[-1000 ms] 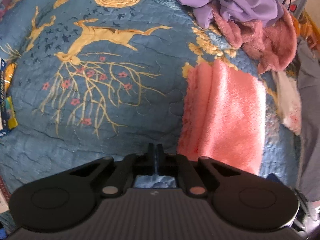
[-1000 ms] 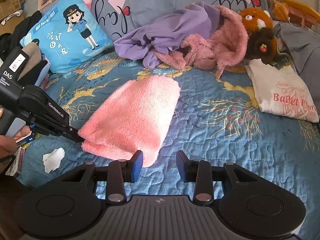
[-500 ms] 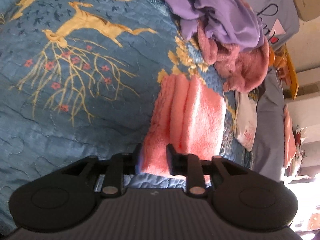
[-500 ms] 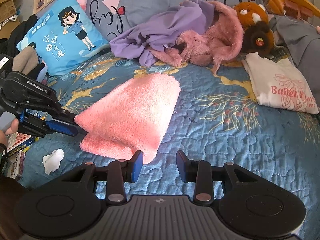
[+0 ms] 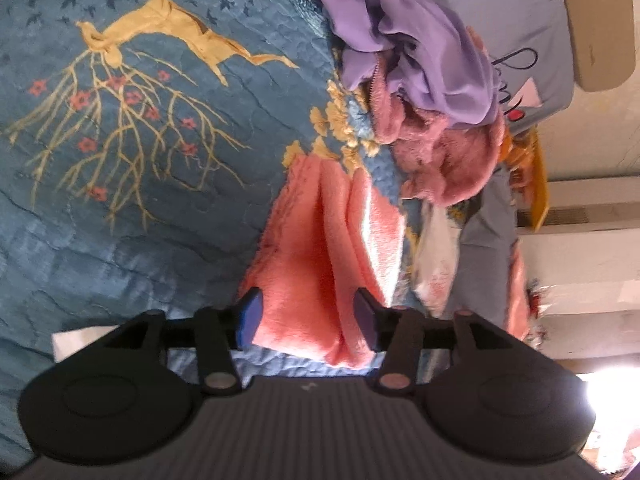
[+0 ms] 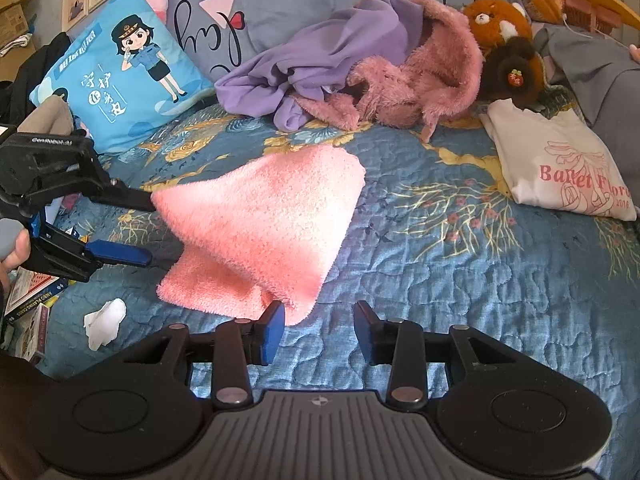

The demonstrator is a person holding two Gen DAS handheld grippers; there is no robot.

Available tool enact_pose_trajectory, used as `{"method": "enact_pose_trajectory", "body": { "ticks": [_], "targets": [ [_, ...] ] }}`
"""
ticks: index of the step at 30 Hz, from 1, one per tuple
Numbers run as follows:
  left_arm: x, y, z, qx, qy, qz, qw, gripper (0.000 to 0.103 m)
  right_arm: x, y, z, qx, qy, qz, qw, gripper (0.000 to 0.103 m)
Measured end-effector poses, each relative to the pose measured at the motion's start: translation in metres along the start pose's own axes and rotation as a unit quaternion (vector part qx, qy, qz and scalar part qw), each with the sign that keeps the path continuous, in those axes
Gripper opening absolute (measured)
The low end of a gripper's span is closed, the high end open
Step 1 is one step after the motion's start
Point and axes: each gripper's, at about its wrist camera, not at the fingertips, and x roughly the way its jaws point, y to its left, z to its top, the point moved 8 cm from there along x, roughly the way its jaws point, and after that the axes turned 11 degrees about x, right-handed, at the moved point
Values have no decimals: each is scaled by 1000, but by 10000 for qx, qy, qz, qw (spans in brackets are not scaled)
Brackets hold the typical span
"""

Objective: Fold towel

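The pink towel point(image 6: 264, 220) lies folded in layers on the blue quilted bed point(image 6: 460, 280), near the bed's middle, with its left end lifted off the quilt. The left tongs point(image 5: 306, 318) stand wide apart around that near end: seen from the right wrist, they point(image 6: 146, 228) reach in level from the left edge of the bed, one finger above the raised edge and the blue-padded finger below it, not closed on it. A hand point(image 6: 12, 248) grips the handle at the far left. The right tongs point(image 6: 319, 330) hover low over the quilt just at the towel's near corner, spread apart and holding nothing. A heap of purple and pink clothes point(image 6: 352, 76) lies toward the head of the bed.
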Motion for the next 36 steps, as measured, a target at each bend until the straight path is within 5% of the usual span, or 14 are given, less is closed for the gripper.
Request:
{"method": "enact_pose_trajectory", "body": {
  "ticks": [6,9,19,21,25,36],
  "targets": [
    [5,-6,0,-218,-15,-549,9983,58,0,0,-1,22,-3,-17,10000,39],
    [3,-7,3,-278,-106,-728,9969,66,0,-1,-1,25,-4,-14,10000,39],
    [25,-19,-2,-10,152,-480,9987,67,-1,0,-1,45,-29,-1,10000,40],
    [28,-20,-3,20,164,-477,9987,60,-3,0,-1,25,-46,-4,10000,40],
    [33,-27,-1,299,151,-298,9990,11,-5,1,-1,-43,-83,-11,10000,40],
    [-2,-23,-8,324,-317,-149,9989,8,-14,6,-2,-342,-247,61,9991,40]
  ]
}}
